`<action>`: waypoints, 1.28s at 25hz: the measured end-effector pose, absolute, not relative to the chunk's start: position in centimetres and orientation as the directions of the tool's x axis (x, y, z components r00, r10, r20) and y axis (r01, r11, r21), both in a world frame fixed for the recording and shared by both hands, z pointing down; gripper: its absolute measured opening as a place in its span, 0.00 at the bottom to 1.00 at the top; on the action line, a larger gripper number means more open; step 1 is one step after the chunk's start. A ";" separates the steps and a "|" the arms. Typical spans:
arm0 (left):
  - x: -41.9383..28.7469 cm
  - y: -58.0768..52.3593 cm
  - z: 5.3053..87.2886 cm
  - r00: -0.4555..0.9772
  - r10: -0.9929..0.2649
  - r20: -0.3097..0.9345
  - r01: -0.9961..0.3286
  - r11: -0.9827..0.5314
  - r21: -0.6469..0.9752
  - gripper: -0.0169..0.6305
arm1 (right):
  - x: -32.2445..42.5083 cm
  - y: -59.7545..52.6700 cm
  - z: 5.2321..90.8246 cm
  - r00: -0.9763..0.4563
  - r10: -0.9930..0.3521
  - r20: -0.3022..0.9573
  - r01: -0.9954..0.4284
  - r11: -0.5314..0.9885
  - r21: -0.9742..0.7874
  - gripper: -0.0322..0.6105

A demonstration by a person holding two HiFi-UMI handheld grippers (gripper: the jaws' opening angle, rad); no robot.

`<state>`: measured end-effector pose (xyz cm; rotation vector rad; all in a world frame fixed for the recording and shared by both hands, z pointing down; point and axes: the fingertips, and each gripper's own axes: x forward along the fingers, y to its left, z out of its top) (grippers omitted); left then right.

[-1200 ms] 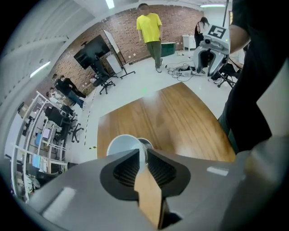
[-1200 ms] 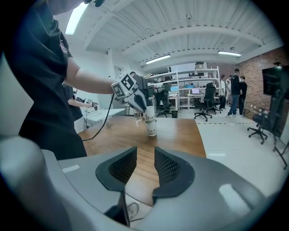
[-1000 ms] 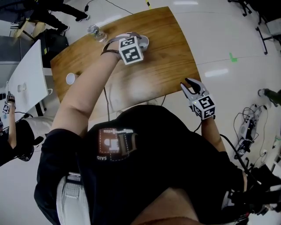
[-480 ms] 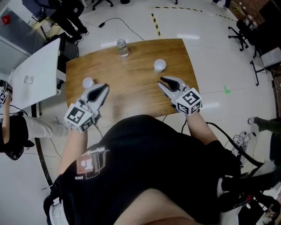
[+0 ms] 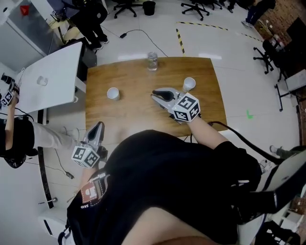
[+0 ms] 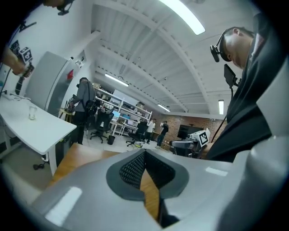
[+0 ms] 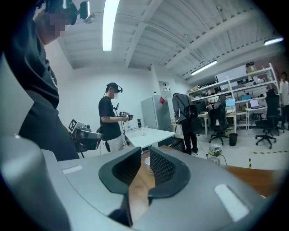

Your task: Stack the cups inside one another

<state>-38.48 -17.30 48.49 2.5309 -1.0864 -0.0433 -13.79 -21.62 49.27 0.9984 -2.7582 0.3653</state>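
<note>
Two white cups stand apart on the wooden table [image 5: 138, 115]: the left cup [image 5: 113, 93] and the right cup [image 5: 189, 84]. My right gripper [image 5: 157, 94] hovers over the table's middle between them, pointing toward the left cup, which shows beyond its jaws [image 7: 147, 163]. Its jaws are closing with a gap still open and nothing between them [image 7: 145, 152]. My left gripper [image 5: 98, 126] is at the table's near left edge, well short of the left cup, its jaws shut on nothing [image 6: 144, 153].
A clear bottle [image 5: 152, 61] stands at the table's far edge, also seen from the right gripper view [image 7: 215, 150]. A white table [image 5: 48, 83] flanks the left side. People stand around it, and office chairs [image 5: 125, 6] and a floor cable lie beyond.
My left gripper has pulled back from the far side of the table to its near left edge and shut. My right gripper has moved from the table's right edge over its middle, jaws narrowing.
</note>
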 end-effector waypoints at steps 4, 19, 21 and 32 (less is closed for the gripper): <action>-38.8 -17.3 48.7 0.698 -0.703 0.134 -0.694 -0.620 0.366 0.03 | -14.8 -21.8 50.2 -0.764 -0.587 0.267 -0.638 0.751 -0.174 0.17; -24.8 -20.0 46.6 0.891 -0.397 0.220 -0.420 -0.905 0.069 0.04 | -4.7 -18.8 50.1 -0.613 -0.749 0.251 -0.790 0.583 -0.190 0.17; -19.6 -19.7 47.1 0.914 -0.285 0.289 -0.286 -0.957 -0.040 0.05 | -1.9 -17.2 50.2 -0.565 -0.784 0.258 -0.825 0.531 -0.192 0.17; 6.9 -21.0 57.0 0.740 -0.071 0.669 0.207 -0.922 -0.327 0.24 | 14.8 -4.7 53.6 -0.295 -0.903 0.313 -0.941 0.217 -0.260 0.17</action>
